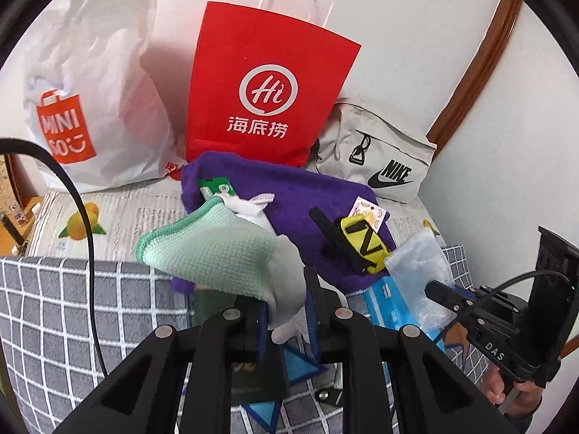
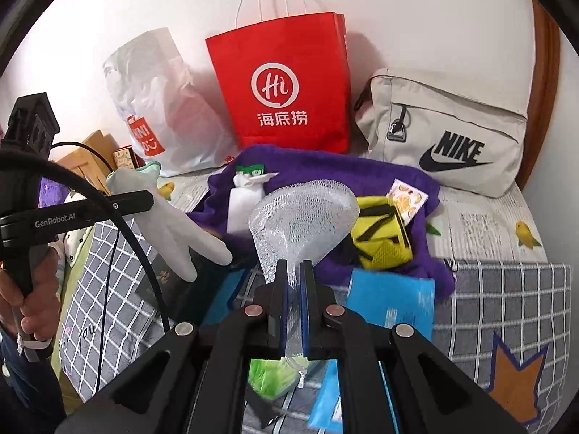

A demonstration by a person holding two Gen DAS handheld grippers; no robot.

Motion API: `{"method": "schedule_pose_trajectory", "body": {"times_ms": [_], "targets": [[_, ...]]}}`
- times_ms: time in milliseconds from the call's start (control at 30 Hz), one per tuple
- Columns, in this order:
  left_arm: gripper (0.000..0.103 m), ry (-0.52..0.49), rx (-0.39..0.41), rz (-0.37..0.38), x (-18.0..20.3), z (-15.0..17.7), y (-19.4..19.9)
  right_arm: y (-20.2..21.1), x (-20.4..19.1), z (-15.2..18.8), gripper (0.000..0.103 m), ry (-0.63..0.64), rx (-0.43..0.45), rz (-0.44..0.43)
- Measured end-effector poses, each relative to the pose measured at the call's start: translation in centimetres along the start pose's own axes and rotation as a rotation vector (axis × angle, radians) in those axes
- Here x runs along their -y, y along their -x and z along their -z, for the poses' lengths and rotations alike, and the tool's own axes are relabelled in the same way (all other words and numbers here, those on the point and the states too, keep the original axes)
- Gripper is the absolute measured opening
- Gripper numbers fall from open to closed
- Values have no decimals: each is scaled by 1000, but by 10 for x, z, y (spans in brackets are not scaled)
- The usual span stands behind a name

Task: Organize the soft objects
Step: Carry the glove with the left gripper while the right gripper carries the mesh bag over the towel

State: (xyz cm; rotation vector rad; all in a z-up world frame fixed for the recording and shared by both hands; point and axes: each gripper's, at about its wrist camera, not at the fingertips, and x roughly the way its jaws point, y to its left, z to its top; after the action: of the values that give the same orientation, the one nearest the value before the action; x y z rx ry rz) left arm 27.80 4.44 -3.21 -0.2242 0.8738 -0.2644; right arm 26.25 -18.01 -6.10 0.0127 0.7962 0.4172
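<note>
My left gripper (image 1: 286,289) is shut on a white glove (image 1: 289,278) with a mint green cloth (image 1: 213,249) draped over it, held above the bed; the glove also shows in the right wrist view (image 2: 170,224). My right gripper (image 2: 294,271) is shut on a white mesh pouf (image 2: 304,217), also seen in the left wrist view (image 1: 419,264). A purple towel (image 1: 304,195) lies behind on the bed. On it sit a yellow and black pouch (image 2: 383,238), a fruit-print sachet (image 2: 407,197) and a white packet (image 2: 244,202).
A red paper bag (image 2: 289,86), a white Miniso plastic bag (image 1: 83,90) and a grey Nike bag (image 2: 445,133) stand against the wall. A blue packet (image 2: 391,300) and a dark booklet (image 1: 253,372) lie on the grey checked blanket (image 1: 54,307).
</note>
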Motion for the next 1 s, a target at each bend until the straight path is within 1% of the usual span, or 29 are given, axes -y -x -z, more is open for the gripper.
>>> {"method": "schedule_pose_trajectory", "body": {"times_ms": [67,133,233,333,433,567,733,833,933,1000], "targets": [[17,1,1,2,0,-7,-5,-7,4,-9,6,4,-3,-15],[17,-1,6,0,-1,-13,-10,-14,6,-18,6,13,2,-2],[17,2,7,-2,-3,-24,-18,-28,8,-31,6,20,-7,-18],[17,4,5,4,-4,-33,-25,-45,9,-43,6,32,-14,-21],[17,-5,7,-10,-5,-42,-32,-68,14,-54,6,33,-40,-34],[17,-14,1,-21,-8,-49,-42,-103,24,-65,6,36,-91,7],[17,-6,-15,-14,-14,-51,-51,-139,34,-70,6,31,-162,29],[17,-11,-21,-11,-14,-53,-55,-157,37,-68,6,20,-214,15],[17,-23,-23,-10,-12,-54,-58,-168,37,-64,7,17,-260,5],[17,-36,-25,-5,-9,-55,-61,-171,37,-63,8,21,-265,17]]}}
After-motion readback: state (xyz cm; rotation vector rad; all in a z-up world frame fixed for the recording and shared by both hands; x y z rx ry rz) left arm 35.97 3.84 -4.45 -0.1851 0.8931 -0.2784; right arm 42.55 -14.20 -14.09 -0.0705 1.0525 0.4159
